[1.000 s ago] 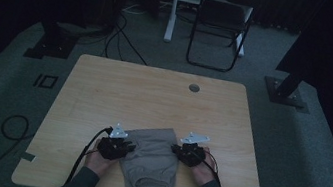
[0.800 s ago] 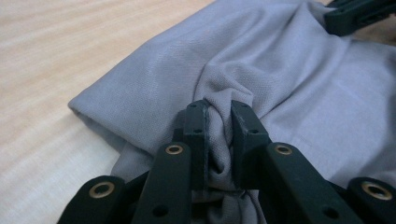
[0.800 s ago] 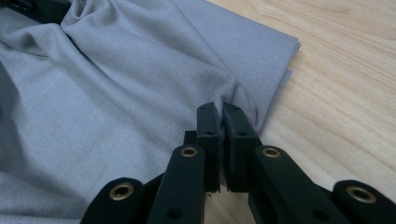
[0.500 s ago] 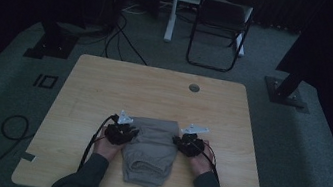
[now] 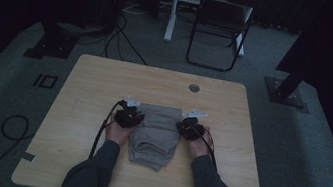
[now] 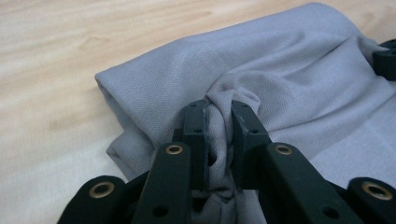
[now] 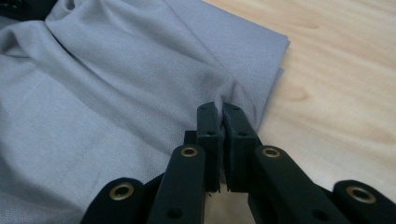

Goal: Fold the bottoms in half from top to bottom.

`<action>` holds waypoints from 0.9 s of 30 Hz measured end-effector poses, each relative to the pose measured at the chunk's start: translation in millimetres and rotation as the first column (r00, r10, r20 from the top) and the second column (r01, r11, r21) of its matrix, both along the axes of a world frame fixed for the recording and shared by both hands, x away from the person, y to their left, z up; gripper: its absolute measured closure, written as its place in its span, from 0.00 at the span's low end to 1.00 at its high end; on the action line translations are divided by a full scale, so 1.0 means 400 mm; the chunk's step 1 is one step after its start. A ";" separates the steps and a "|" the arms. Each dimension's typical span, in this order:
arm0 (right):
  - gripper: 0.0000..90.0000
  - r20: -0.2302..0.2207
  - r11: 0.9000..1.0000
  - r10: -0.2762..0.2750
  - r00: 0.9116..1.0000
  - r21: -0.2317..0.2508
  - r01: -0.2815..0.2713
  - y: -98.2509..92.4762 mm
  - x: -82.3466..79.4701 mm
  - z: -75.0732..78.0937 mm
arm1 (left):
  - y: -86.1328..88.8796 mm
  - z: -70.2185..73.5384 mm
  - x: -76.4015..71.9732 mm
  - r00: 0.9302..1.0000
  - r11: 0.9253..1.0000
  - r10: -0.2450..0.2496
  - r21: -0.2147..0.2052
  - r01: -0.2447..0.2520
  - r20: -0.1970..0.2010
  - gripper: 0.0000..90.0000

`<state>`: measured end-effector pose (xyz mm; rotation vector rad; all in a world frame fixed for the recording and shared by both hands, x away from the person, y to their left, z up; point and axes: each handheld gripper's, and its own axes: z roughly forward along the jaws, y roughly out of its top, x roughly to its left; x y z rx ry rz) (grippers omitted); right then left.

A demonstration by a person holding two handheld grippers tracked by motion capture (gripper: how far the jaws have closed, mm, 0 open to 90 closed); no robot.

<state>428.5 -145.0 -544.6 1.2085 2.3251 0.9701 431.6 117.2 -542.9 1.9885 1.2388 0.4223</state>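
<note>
A folded grey garment point(image 5: 155, 135), seemingly a pair of shorts, is laid near the middle of the wooden counter point(image 5: 95, 82), a little toward the person's side. Its far part is held at both sides. In the left gripper view, a thick bunch of the grey cloth point(image 6: 261, 79) is pinched between the fingers point(image 6: 196, 126) of the left gripper point(image 6: 218, 114), so they are kept narrowly apart by the fabric. In the right gripper view, the fingers point(image 7: 236, 123) of the right gripper point(image 7: 219, 109) are almost closed together, and only a thin fold at the garment's edge point(image 7: 140, 84) is clamped between them. In the high view, the left gripper point(image 5: 129, 116) and the right gripper point(image 5: 189, 127) are seen touching the cloth on opposite sides.
</note>
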 end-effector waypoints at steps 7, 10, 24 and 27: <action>0.98 -0.001 0.997 -0.078 0.997 -0.011 0.078 0.006 0.063 0.003 | -0.018 0.005 0.062 0.998 0.998 0.062 -0.029 -0.063 -0.029 0.87; 0.98 -0.008 0.995 -0.095 0.995 -0.007 0.095 0.006 0.074 0.009 | -0.012 0.019 0.062 0.997 0.996 0.068 -0.056 -0.070 -0.029 0.87; 0.98 0.189 0.993 -0.045 0.981 0.113 0.024 -0.054 -0.031 0.171 | 0.052 0.219 -0.061 0.987 0.974 -0.006 -0.222 0.042 0.160 0.87; 0.98 0.218 0.991 -0.021 0.976 0.135 -0.008 -0.065 -0.069 0.200 | 0.059 0.245 -0.107 0.981 0.970 -0.034 -0.231 0.079 0.190 0.87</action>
